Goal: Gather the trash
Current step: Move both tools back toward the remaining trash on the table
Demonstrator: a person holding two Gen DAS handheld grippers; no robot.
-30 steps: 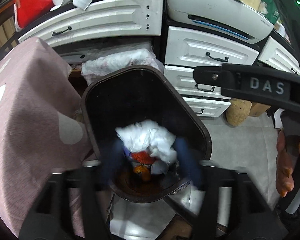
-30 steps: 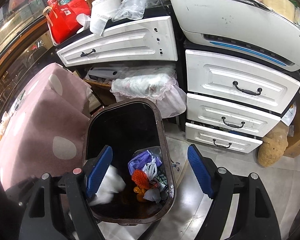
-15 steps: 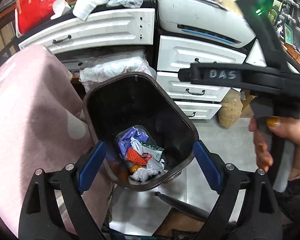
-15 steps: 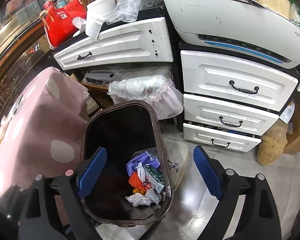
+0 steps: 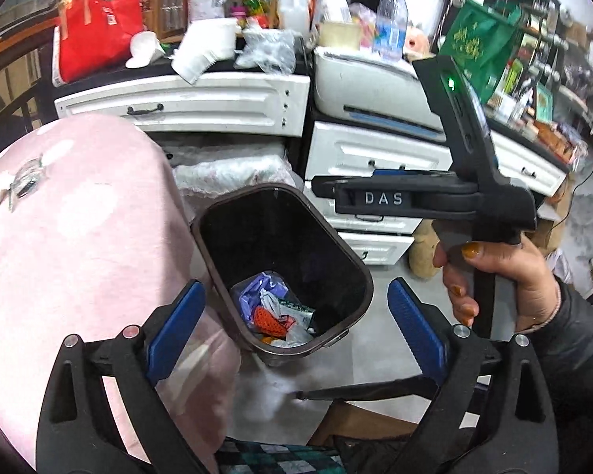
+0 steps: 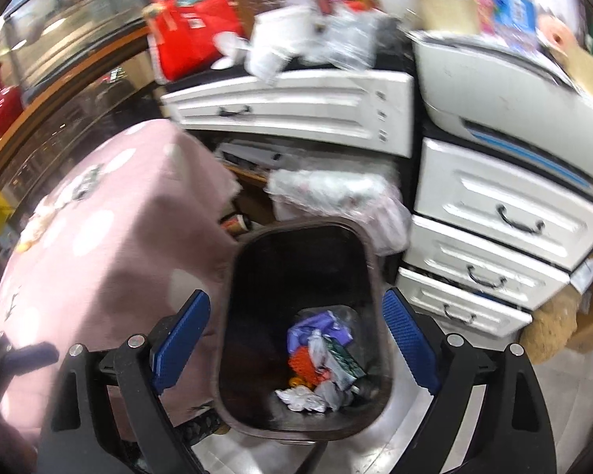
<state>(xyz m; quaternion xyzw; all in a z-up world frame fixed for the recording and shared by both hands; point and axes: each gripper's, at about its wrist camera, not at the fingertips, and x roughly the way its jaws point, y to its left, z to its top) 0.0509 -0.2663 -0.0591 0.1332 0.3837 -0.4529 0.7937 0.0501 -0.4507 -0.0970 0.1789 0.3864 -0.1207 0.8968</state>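
Trash (image 5: 274,316) is sitting at the bottom of the dark bin (image 5: 217,260), w/ a white wad (image 6: 300,399) lying at the near edge. You're holding both grippers above the bin rim: left gripper (image 5: 294,330) is gaping wide w/ nothing in it, right gripper (image 6: 296,339) likewise spread & empty.

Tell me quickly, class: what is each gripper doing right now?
Left gripper: open, holding nothing, above the trash bin.
Right gripper: open, holding nothing, above the same bin.
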